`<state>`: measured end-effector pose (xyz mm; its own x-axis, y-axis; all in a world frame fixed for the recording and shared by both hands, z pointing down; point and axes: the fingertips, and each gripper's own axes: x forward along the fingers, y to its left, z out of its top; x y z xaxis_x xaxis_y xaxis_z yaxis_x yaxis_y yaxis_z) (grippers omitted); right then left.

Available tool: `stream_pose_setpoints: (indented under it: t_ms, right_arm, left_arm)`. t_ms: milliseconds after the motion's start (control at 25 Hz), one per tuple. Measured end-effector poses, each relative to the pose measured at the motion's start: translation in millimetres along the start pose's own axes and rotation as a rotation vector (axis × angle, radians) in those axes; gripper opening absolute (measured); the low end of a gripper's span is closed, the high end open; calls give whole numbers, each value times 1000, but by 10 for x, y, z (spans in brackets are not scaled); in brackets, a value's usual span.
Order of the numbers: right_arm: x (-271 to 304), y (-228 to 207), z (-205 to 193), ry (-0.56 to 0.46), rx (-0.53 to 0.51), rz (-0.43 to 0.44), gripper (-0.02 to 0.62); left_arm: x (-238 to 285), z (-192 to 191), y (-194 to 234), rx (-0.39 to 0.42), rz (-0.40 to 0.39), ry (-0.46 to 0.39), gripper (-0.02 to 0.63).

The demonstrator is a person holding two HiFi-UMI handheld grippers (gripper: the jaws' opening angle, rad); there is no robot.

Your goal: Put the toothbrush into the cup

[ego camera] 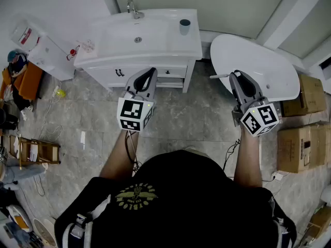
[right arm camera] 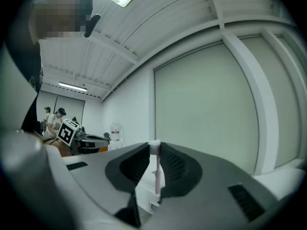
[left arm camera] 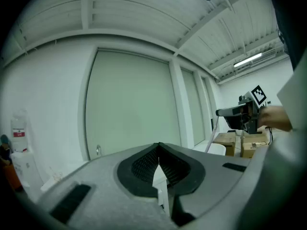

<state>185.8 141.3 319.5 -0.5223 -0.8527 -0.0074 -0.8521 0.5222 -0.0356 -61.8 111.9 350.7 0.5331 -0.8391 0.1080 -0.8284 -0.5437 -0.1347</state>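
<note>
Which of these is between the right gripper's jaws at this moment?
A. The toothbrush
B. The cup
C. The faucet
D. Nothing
A: the right gripper view shows the right gripper with its jaws closed on the thin toothbrush, while the cup stands apart on the sink top.

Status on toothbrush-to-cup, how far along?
Done: toothbrush clamped in the right hand-held gripper. In hand: it is held right of the sink vanity. Remaining: bring it to the cup on the vanity's far right corner and drop it in. Left hand-held gripper shut, empty.
</note>
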Motion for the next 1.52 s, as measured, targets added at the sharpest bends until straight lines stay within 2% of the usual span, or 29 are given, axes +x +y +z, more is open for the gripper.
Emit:
stream_pose_setpoints:
  t_ms: [240,480,680,960,1120,1520]
  right_arm:
    - [-281,523,-343,100,54,-8,66]
    - [-522,1175,-452,117,69,-20,66]
    - [-563,1452,-357,92,70,-21,66]
    - [-494,1397,-141,24,51,-54,64]
    - [-360,1297,-74,3,44,-42,64]
    - [138,802,-9,-8,48,-1,64]
  left_arm:
    - [-712,-290,15,-32,-12,54,9]
    - [-1356,-611,229,-71,1,82,9]
    - [-1581,-644,363,-75,-8,68,9]
    - [-1594,-426,551,-54,-7,14,9]
    - [-1453,-285,629,-48,-8,-15,9]
    - [-840,-242,815,-49,14,-4,9]
